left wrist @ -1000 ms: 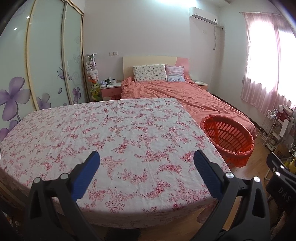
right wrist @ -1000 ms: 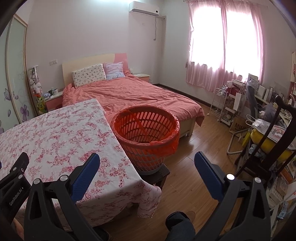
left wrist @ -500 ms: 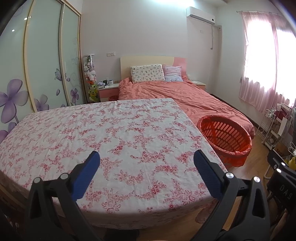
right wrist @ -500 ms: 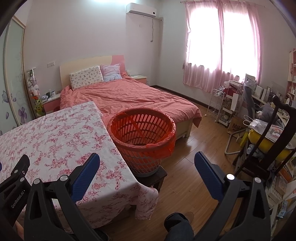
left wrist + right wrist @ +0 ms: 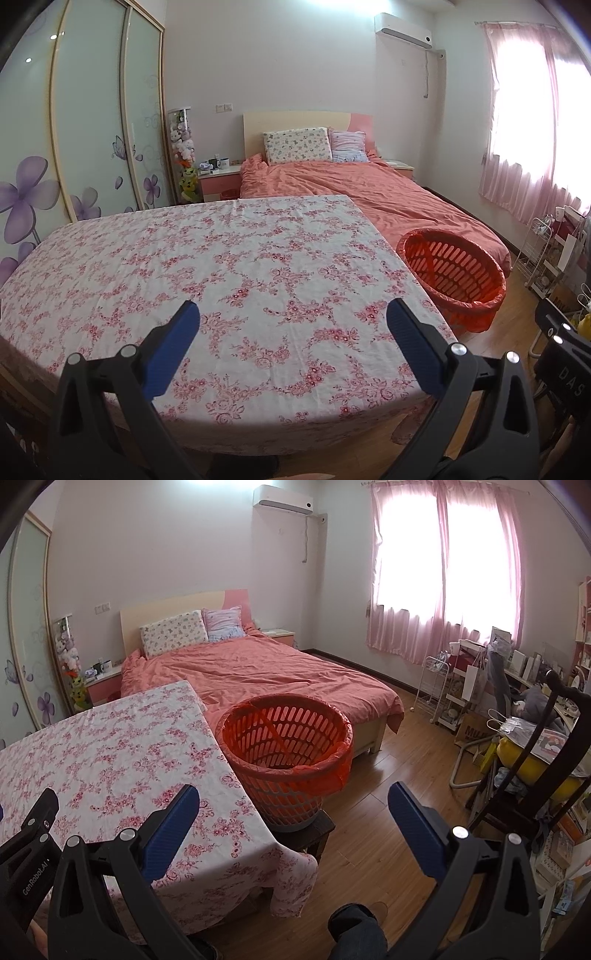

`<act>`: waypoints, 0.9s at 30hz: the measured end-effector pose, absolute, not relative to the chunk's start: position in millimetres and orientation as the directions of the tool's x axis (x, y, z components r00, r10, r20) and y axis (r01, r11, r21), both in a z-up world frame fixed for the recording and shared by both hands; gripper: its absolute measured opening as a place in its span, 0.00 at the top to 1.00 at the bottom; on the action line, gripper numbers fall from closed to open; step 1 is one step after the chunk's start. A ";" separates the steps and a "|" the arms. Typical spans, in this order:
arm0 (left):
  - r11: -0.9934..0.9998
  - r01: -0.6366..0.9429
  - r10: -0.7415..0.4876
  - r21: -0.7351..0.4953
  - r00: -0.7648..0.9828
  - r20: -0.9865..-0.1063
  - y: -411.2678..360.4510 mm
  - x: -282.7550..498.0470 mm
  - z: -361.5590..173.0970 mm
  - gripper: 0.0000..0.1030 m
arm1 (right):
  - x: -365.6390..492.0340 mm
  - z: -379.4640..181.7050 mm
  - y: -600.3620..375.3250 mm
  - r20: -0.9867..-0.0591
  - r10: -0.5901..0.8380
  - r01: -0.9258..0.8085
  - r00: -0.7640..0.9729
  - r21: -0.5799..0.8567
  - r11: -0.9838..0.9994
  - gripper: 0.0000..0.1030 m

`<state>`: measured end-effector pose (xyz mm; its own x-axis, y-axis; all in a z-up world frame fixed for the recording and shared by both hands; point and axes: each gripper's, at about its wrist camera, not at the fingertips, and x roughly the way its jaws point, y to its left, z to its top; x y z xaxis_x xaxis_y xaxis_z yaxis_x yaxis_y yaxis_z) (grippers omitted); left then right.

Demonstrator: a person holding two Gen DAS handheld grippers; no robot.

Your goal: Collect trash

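**Both tongs spread above a floral table, lined basket at its corner**

A rectangular table (image 5: 240, 266) draped in a wrinkled white cloth printed with pink flowers is seen in a bedroom with a wooden plank floor (image 5: 384, 790). Behind it, at 12 o'clock, one bed (image 5: 388, 195) is covered by a creased salmon quilt, and two pillows are propped against the headboard. Sliding wardrobe doors (image 5: 92, 122) of frosted glass with purple flower prints are ranged at 10 o'clock, a white air conditioner (image 5: 282, 498) is mounted high on the wall, and pink sheer curtains (image 5: 443, 572) are hung at 2 o'clock.

One round red slotted plastic basket (image 5: 284, 746), lined with a thin red bag, is set on a dark stool just beside the table's right corner, at 3 o'clock of the tabletop. No loose trash can be made out on the cloth.

The left gripper (image 5: 293, 321) is held above the near table edge with its blue-padded jaws spread apart, nothing between them. The right gripper (image 5: 293, 801) is likewise spread wide and empty, the basket lying beyond it at 12 o'clock.
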<state>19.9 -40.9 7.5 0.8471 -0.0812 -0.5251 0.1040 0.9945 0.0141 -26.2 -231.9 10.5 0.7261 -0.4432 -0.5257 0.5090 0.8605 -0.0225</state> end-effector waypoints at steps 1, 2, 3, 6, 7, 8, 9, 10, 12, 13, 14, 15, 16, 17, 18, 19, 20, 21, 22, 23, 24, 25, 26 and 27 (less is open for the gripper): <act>0.995 0.103 -0.080 0.014 0.847 -0.526 -40.8 19.9 7.7 0.04 | -26.3 10.4 -231.6 -0.526 -0.443 0.509 0.726 -0.023 0.861 0.02; 0.995 0.102 -0.080 0.014 0.847 -0.526 -40.6 20.1 7.5 0.04 | -25.9 10.1 -231.2 -0.527 -0.442 0.508 0.726 -0.023 0.861 0.02; 0.995 0.101 -0.079 0.014 0.846 -0.527 -40.3 20.2 7.2 0.04 | -25.5 9.8 -231.3 -0.528 -0.441 0.507 0.725 -0.023 0.861 0.02; 0.995 0.098 -0.076 0.014 0.846 -0.528 -39.9 20.1 7.7 0.04 | -25.0 8.5 -230.6 -0.530 -0.440 0.506 0.725 -0.022 0.862 0.02; 0.995 0.098 -0.076 0.013 0.846 -0.528 -40.1 20.2 7.7 0.04 | -25.0 8.4 -230.5 -0.529 -0.441 0.507 0.725 -0.023 0.862 0.02; 0.995 0.098 -0.076 0.014 0.846 -0.528 -40.1 20.2 7.7 0.04 | -24.8 8.5 -230.5 -0.528 -0.441 0.507 0.726 -0.023 0.862 0.02; 0.995 0.098 -0.076 0.014 0.846 -0.528 -40.1 20.3 7.7 0.04 | -25.0 8.3 -230.6 -0.529 -0.440 0.507 0.725 -0.023 0.862 0.02; 0.995 0.099 -0.076 0.014 0.846 -0.528 -40.0 20.3 7.6 0.04 | -25.0 8.2 -230.6 -0.529 -0.440 0.507 0.725 -0.022 0.862 0.02; 0.995 0.099 -0.076 0.014 0.846 -0.528 -40.1 20.2 7.7 0.04 | -25.0 8.2 -230.6 -0.529 -0.440 0.507 0.725 -0.023 0.862 0.02; 0.995 0.099 -0.076 0.015 0.846 -0.528 -40.1 20.3 7.6 0.04 | -25.0 8.2 -230.6 -0.529 -0.441 0.507 0.725 -0.023 0.862 0.02; 0.995 0.099 -0.076 0.015 0.845 -0.529 -40.0 20.1 7.5 0.04 | -25.0 8.3 -230.6 -0.529 -0.441 0.507 0.725 -0.022 0.862 0.02; 0.995 0.099 -0.075 0.016 0.845 -0.529 -40.0 20.2 7.4 0.04 | -25.0 8.3 -230.6 -0.530 -0.440 0.507 0.725 -0.022 0.862 0.02; 0.995 0.099 -0.075 0.016 0.845 -0.529 -40.1 20.2 7.5 0.04 | -25.1 8.3 -230.6 -0.529 -0.441 0.507 0.725 -0.023 0.862 0.02; 0.995 0.099 -0.075 0.016 0.845 -0.529 -40.2 20.2 7.5 0.04 | -25.1 8.3 -230.7 -0.529 -0.441 0.507 0.725 -0.023 0.861 0.02; 0.995 0.099 -0.076 0.016 0.845 -0.529 -40.2 20.2 7.5 0.04 | -25.0 8.3 -230.9 -0.529 -0.440 0.507 0.725 -0.022 0.862 0.02; 0.995 0.098 -0.075 0.016 0.845 -0.529 -40.1 20.2 7.4 0.04 | -25.1 8.3 -230.8 -0.529 -0.440 0.507 0.725 -0.023 0.862 0.02; 0.995 0.098 -0.075 0.016 0.845 -0.529 -40.0 20.3 7.3 0.04 | -25.1 8.3 -230.9 -0.529 -0.440 0.507 0.725 -0.023 0.862 0.02; 0.995 0.099 -0.076 0.016 0.845 -0.529 -40.1 20.2 7.4 0.04 | -25.0 8.3 -230.9 -0.529 -0.440 0.507 0.725 -0.023 0.862 0.02; 0.995 0.099 -0.076 0.016 0.845 -0.529 -40.0 20.1 7.4 0.04 | -25.1 8.4 -231.0 -0.530 -0.440 0.507 0.725 -0.023 0.862 0.02; 0.995 0.098 -0.075 0.016 0.845 -0.529 -40.2 20.2 7.5 0.04 | -25.0 8.5 -231.0 -0.530 -0.440 0.507 0.725 -0.023 0.862 0.02; 0.995 0.098 -0.075 0.016 0.845 -0.529 -39.9 20.2 7.5 0.04 | -25.1 8.4 -231.0 -0.529 -0.440 0.507 0.725 -0.023 0.862 0.02; 0.995 0.098 -0.075 0.015 0.845 -0.529 -40.1 20.2 7.5 0.04 | -25.1 8.4 -231.0 -0.529 -0.440 0.507 0.725 -0.023 0.862 0.02; 0.995 0.098 -0.075 0.015 0.845 -0.529 -39.9 20.2 7.4 0.04 | -25.1 8.4 -231.1 -0.529 -0.440 0.507 0.725 -0.023 0.862 0.02; 0.995 0.098 -0.075 0.015 0.845 -0.529 -39.9 20.3 7.3 0.04 | -25.1 8.4 -231.1 -0.530 -0.440 0.507 0.725 -0.023 0.862 0.02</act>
<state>20.3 -39.9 7.3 0.8451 -0.0752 -0.5293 0.0982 0.9950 0.0154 -25.1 -231.1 8.4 0.7250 -0.4402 -0.5297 0.5068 0.8618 -0.0225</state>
